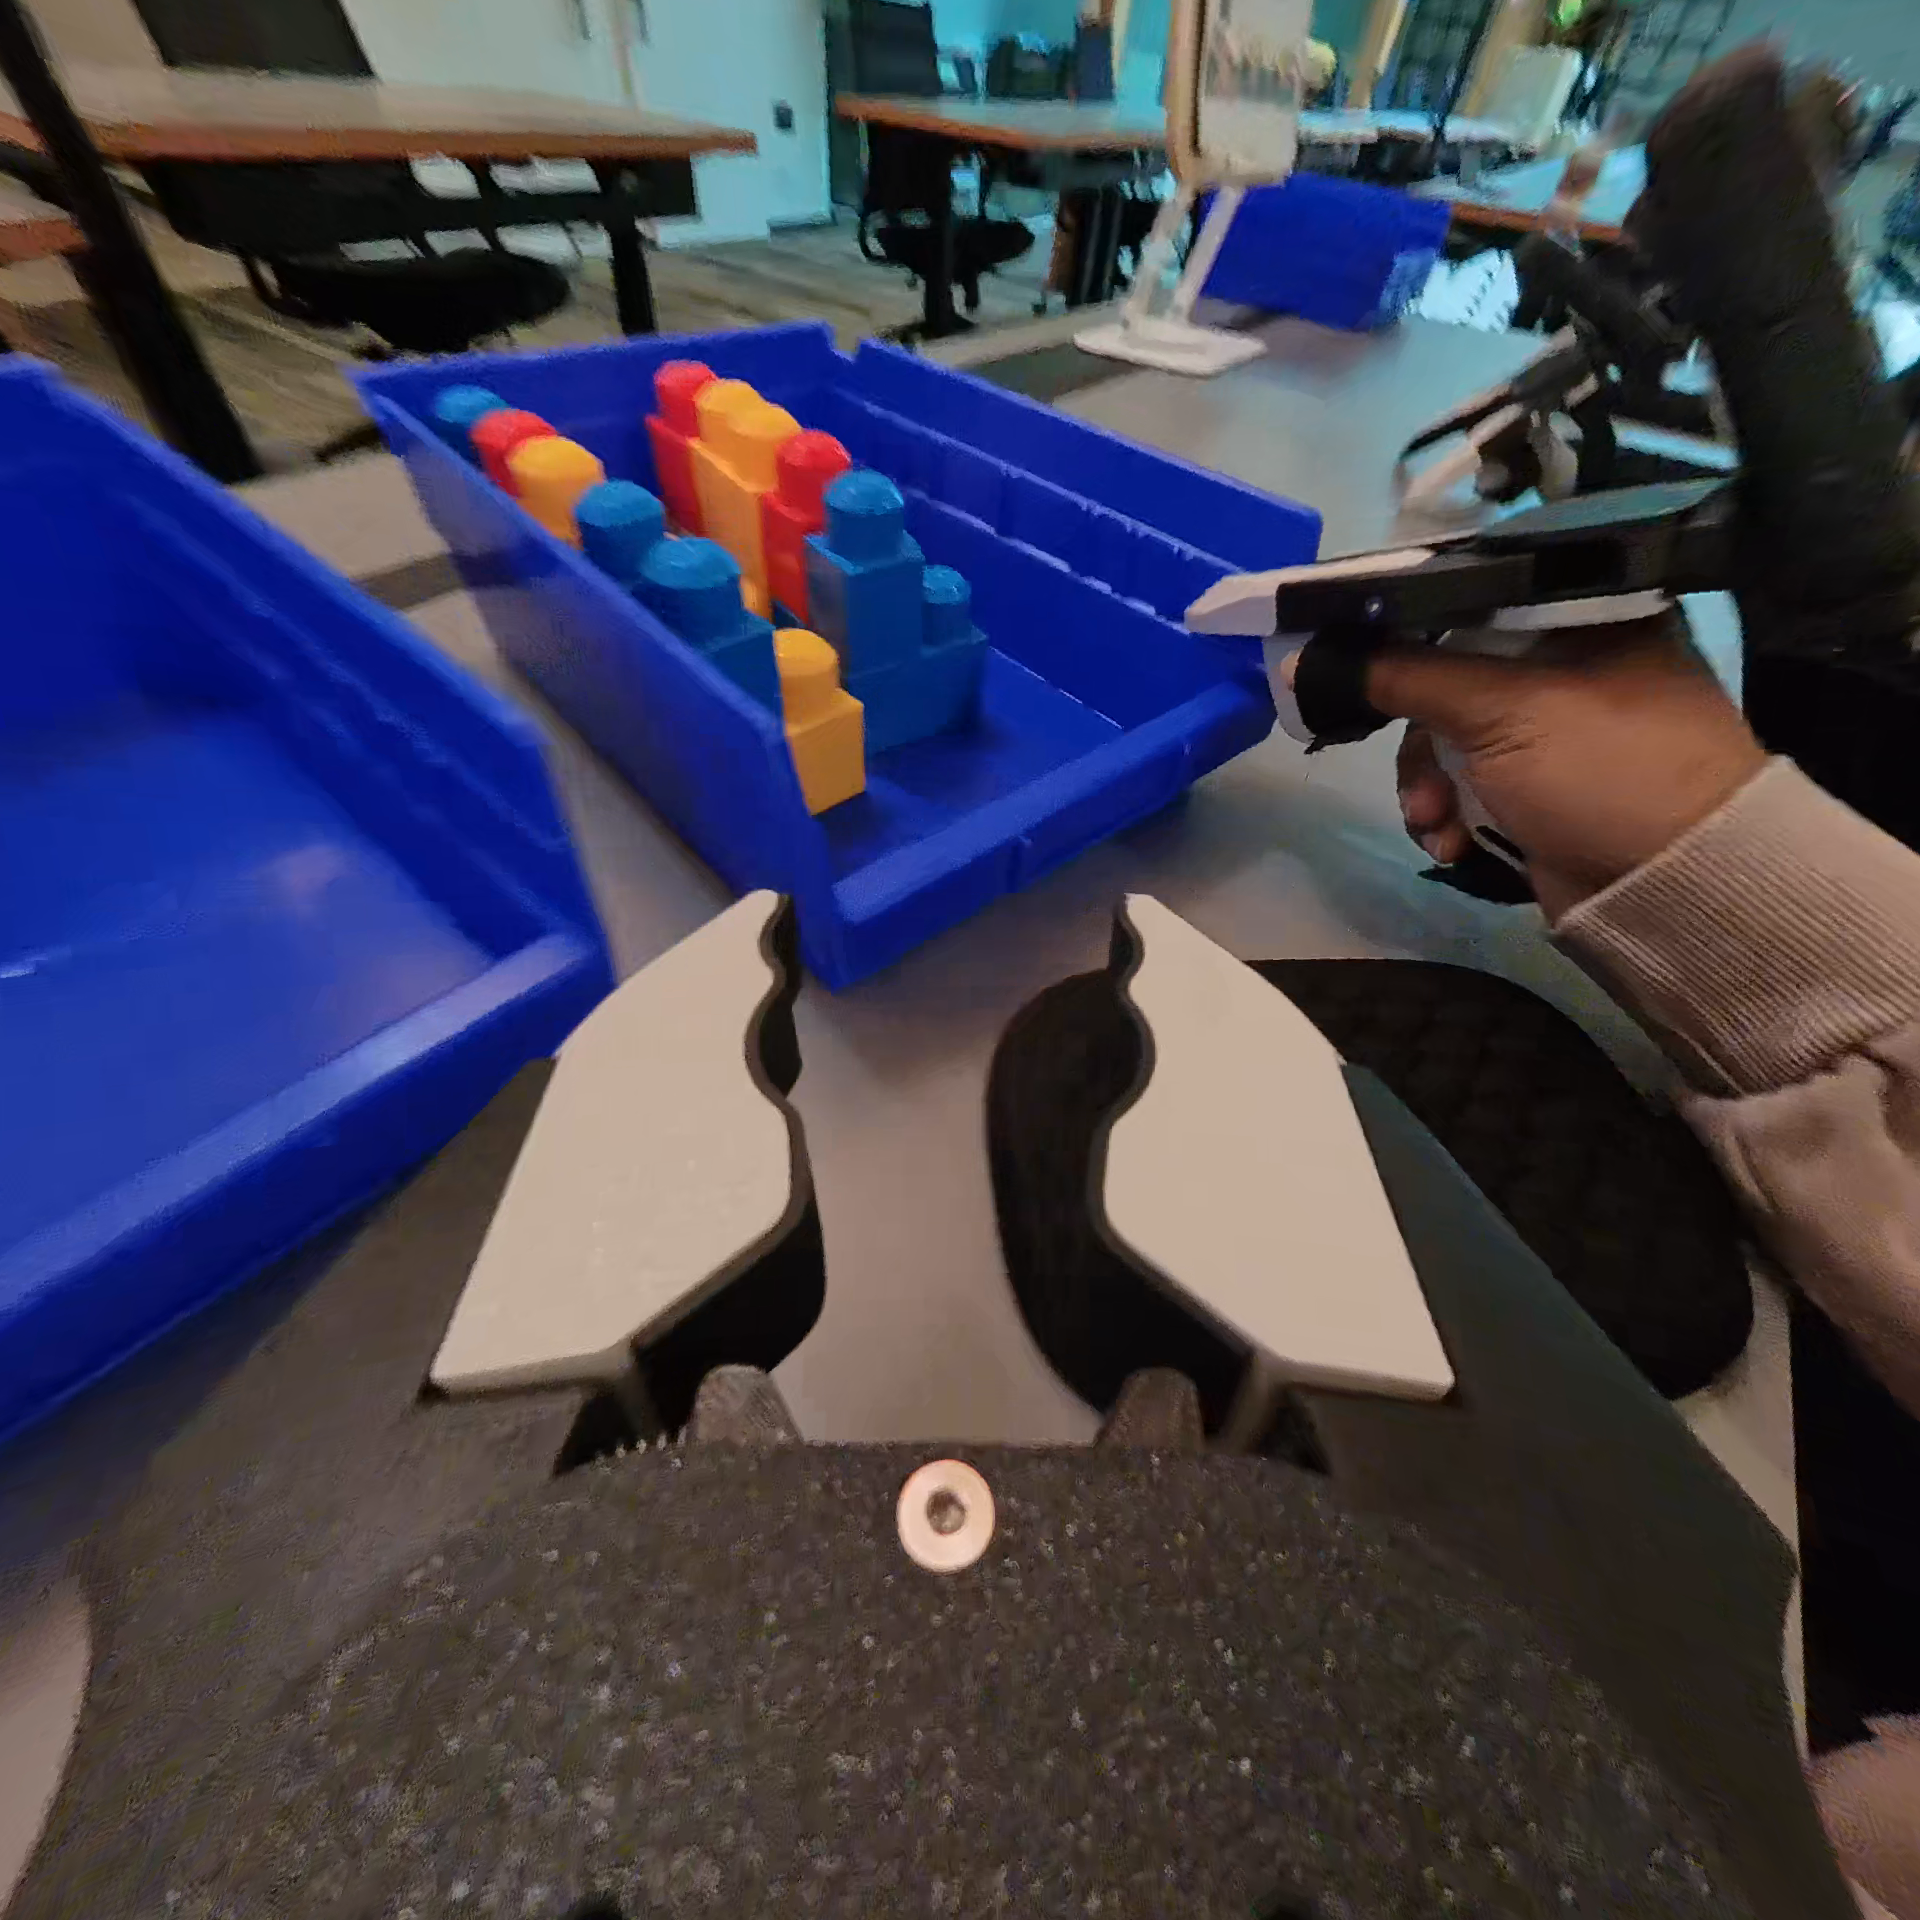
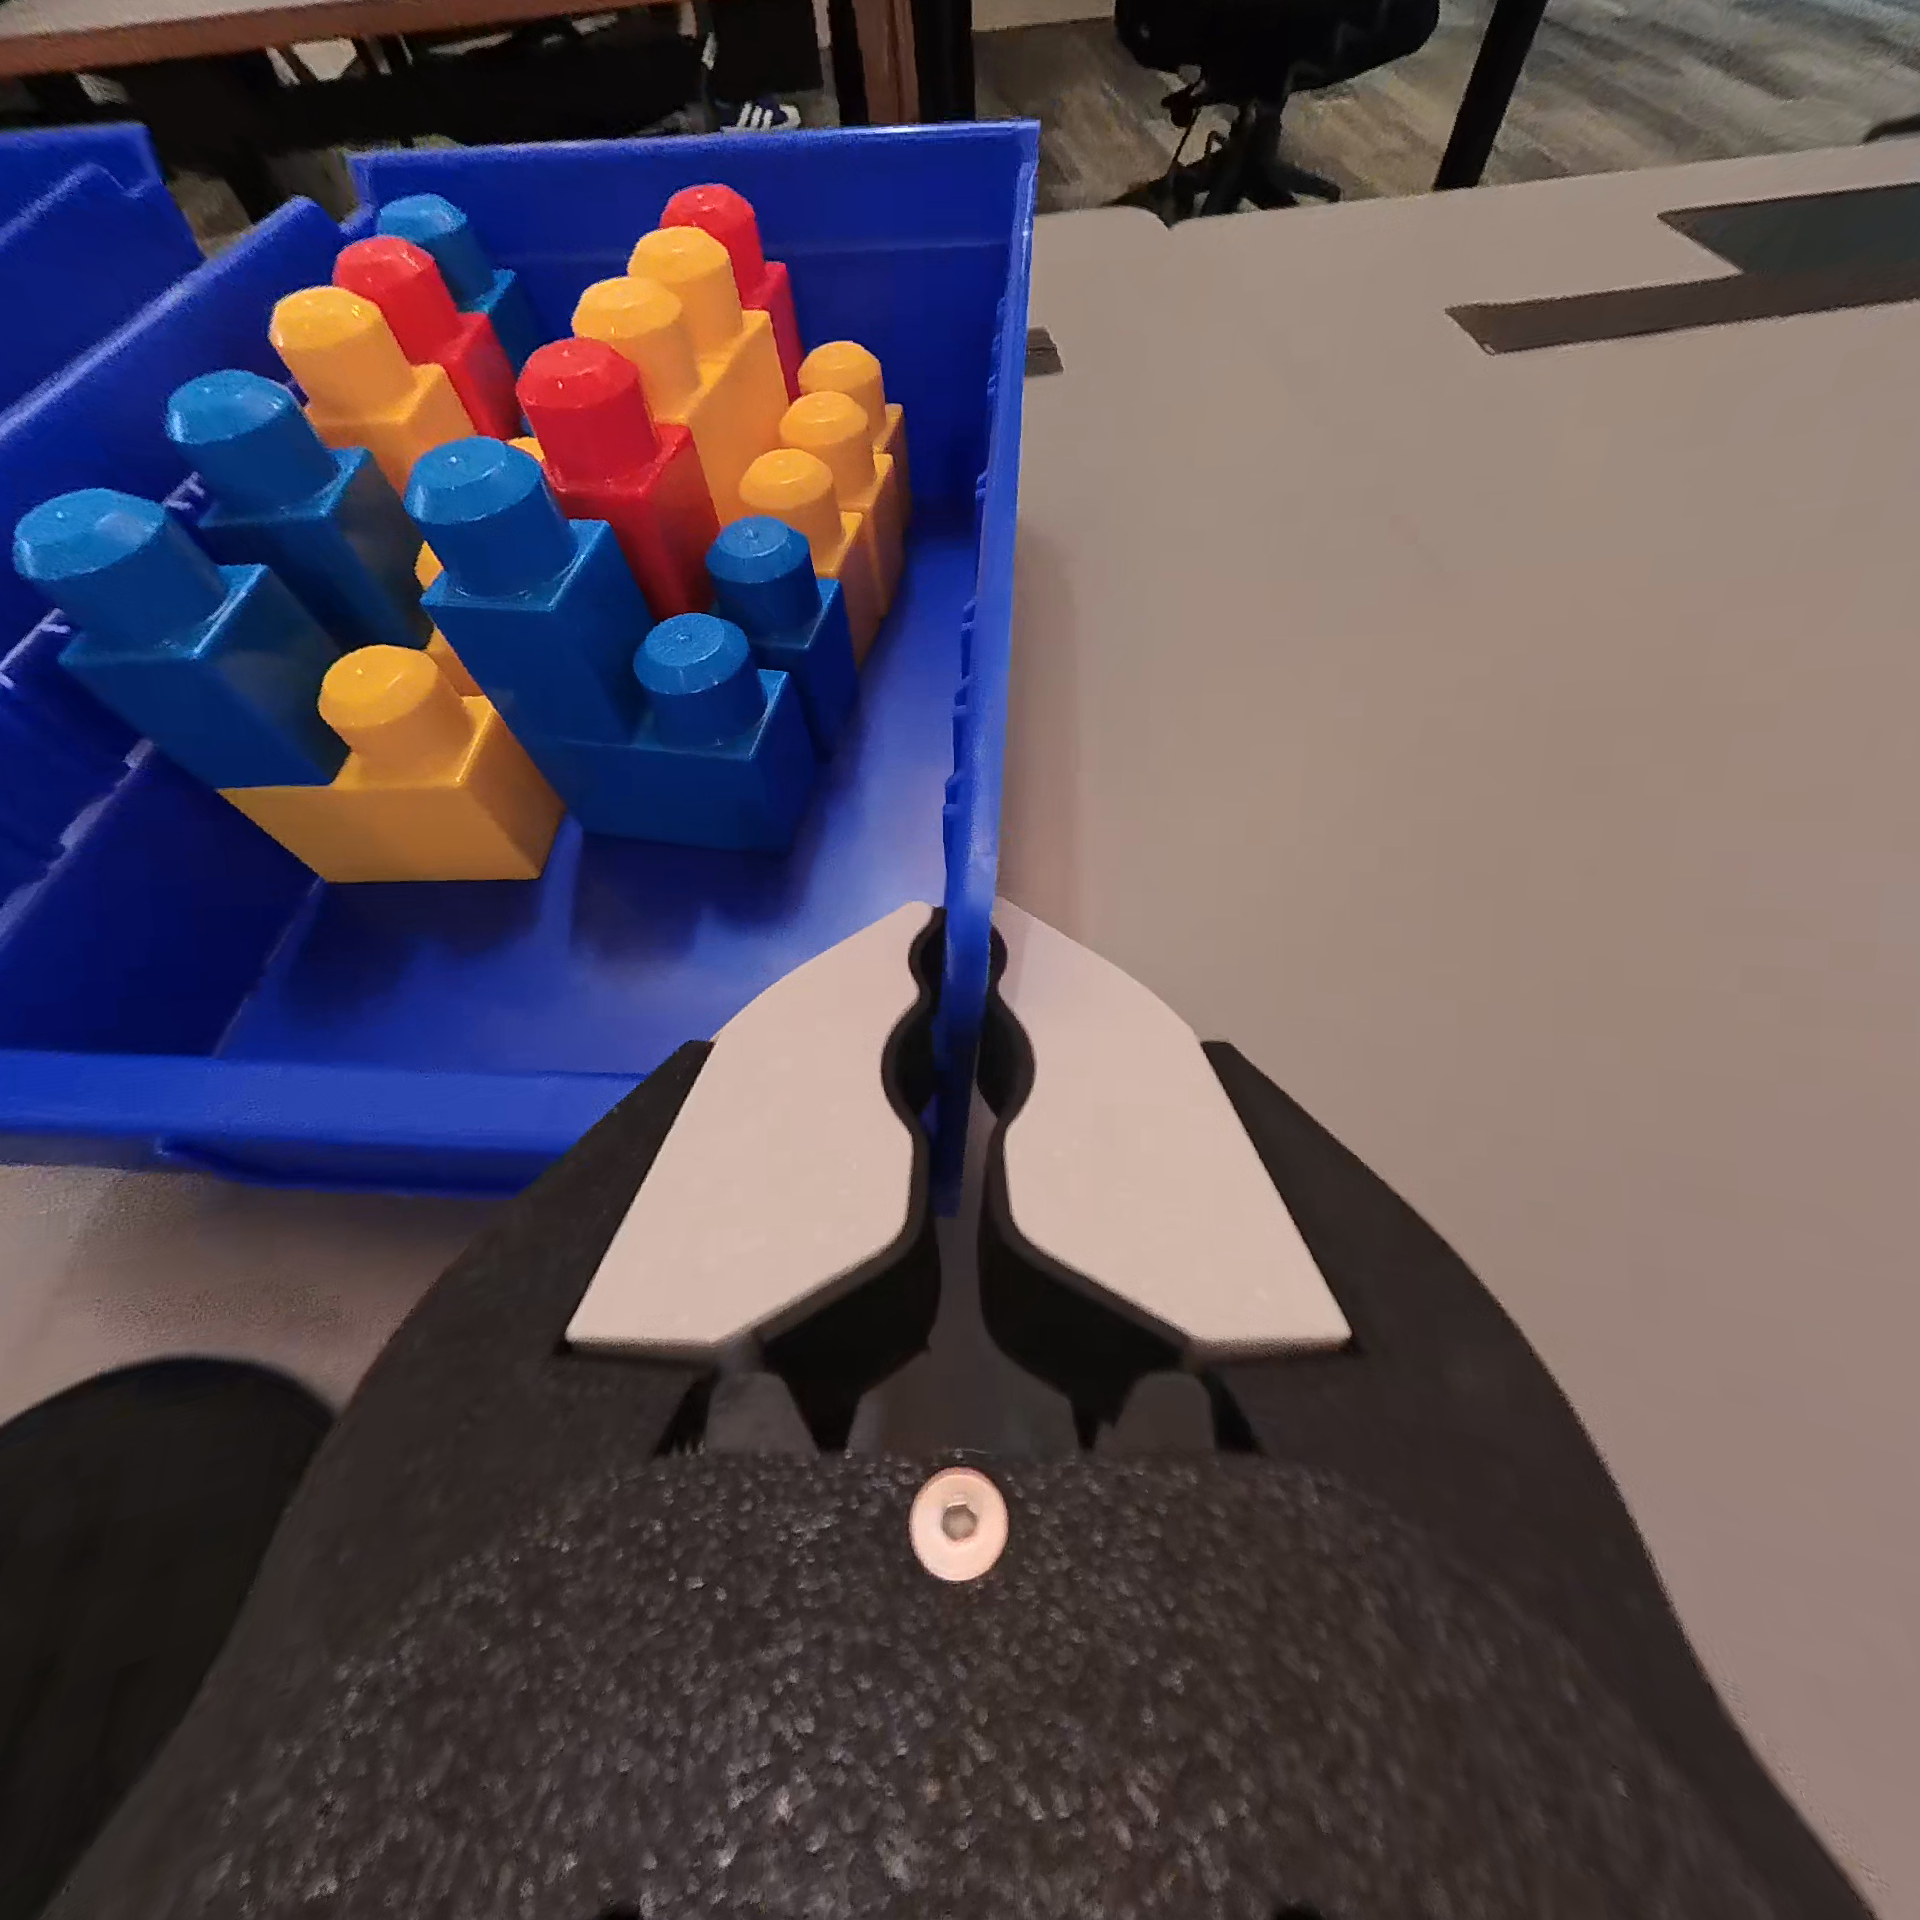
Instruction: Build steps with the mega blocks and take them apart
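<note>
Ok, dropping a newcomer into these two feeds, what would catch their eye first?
Probably the red, yellow and blue mega blocks standing stacked in the blue bin on the grey table. Next, the right hand-held gripper clamped on that bin's right wall, while the left hand-held gripper sits open just short of its near corner.

Grey table (image 2: 1455, 727), black tape strips (image 2: 1704, 301) — office chair (image 2: 1268, 62) behind

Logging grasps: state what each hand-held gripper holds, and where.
The right hand-held gripper is shut on the blue bin, pinching its right side wall near the front corner. The left hand-held gripper is open, holding nothing.
</note>
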### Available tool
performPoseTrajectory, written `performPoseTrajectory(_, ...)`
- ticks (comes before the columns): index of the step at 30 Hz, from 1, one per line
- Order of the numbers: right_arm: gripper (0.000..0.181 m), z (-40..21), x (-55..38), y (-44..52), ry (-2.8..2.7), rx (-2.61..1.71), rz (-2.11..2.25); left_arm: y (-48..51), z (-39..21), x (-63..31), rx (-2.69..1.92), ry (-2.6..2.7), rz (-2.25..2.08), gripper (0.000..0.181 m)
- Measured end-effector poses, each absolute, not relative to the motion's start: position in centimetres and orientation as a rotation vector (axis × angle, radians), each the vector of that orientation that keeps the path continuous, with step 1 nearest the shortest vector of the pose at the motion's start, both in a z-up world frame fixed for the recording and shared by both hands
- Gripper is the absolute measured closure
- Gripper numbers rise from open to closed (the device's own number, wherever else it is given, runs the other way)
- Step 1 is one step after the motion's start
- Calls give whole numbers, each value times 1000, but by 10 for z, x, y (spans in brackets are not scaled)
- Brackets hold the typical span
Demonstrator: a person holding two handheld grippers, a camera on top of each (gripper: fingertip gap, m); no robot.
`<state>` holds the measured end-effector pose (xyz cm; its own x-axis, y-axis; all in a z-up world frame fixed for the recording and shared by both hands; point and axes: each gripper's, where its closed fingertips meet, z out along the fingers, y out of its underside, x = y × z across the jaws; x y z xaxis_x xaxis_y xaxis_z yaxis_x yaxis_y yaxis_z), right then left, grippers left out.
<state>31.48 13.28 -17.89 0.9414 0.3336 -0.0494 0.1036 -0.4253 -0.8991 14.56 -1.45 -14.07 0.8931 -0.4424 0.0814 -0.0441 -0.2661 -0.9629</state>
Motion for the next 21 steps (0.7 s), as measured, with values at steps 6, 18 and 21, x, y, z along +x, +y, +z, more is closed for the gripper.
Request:
performPoseTrajectory(6, 179, -175, 325, 98, -289, -1979, 275, 18, -172, 204, -1961, 471, -410, 127)
performPoseTrajectory(18, 179, -175, 333, 79, -288, -1939, 271, 8, -169, 202, -1942, 486, -267, 155)
performPoseTrajectory(21, 179, -175, 334, 77, -279, -1935, 266, -5, -157, 177, -1866, 375, -240, 141)
